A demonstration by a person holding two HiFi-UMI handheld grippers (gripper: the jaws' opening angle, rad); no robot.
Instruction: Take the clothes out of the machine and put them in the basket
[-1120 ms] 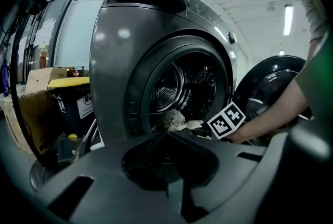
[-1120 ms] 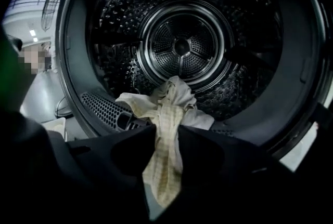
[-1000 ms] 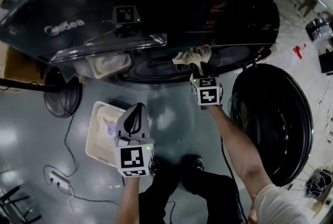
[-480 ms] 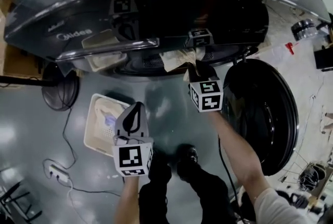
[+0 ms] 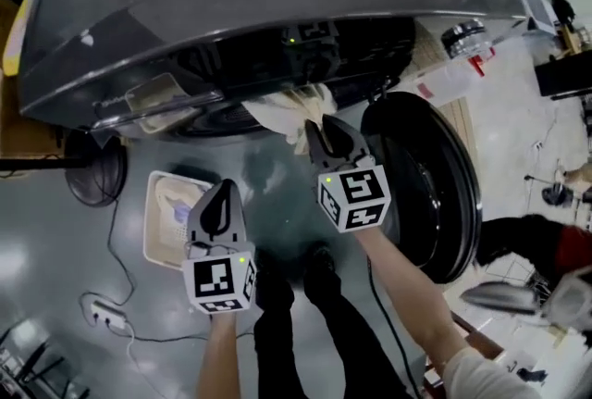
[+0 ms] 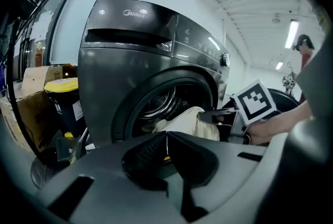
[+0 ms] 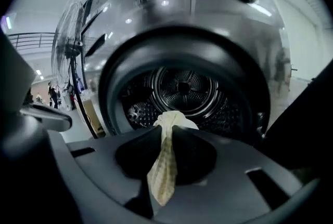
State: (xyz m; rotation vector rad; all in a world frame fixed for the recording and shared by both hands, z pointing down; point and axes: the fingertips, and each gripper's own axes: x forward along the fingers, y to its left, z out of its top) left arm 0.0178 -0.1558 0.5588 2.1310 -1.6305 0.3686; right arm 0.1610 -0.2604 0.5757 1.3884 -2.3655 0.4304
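Head view looks steeply down on a dark grey washing machine (image 5: pixel 231 8) with its round door (image 5: pixel 435 193) swung open to the machine's right side. The right claw (image 5: pixel 319 133) is held just in front of the machine's opening, clenched on a cream cloth (image 5: pixel 287 110) that trails from the claw back to the mouth of the machine. Right gripper view shows the two jaws pressed together on a narrow fold of that cloth, one end bunched just past the tips and the other hanging down toward the camera, with the ribbed steel drum (image 7: pixel 182 88) of the machine straight behind. The left claw (image 5: pixel 222 193) is held farther out from the machine, over the glossy floor (image 5: pixel 305 203), and in the left gripper view its jaws meet, clenched with nothing between them. A pale rectangular basket (image 5: pixel 153 235) sits on the floor in front of the machine's left half, with something lavender lying inside it. A standing fan (image 5: pixel 92 170) is at the machine's left front corner, and a white power strip (image 5: pixel 102 316) lies on the floor farther out from the machine than the basket.
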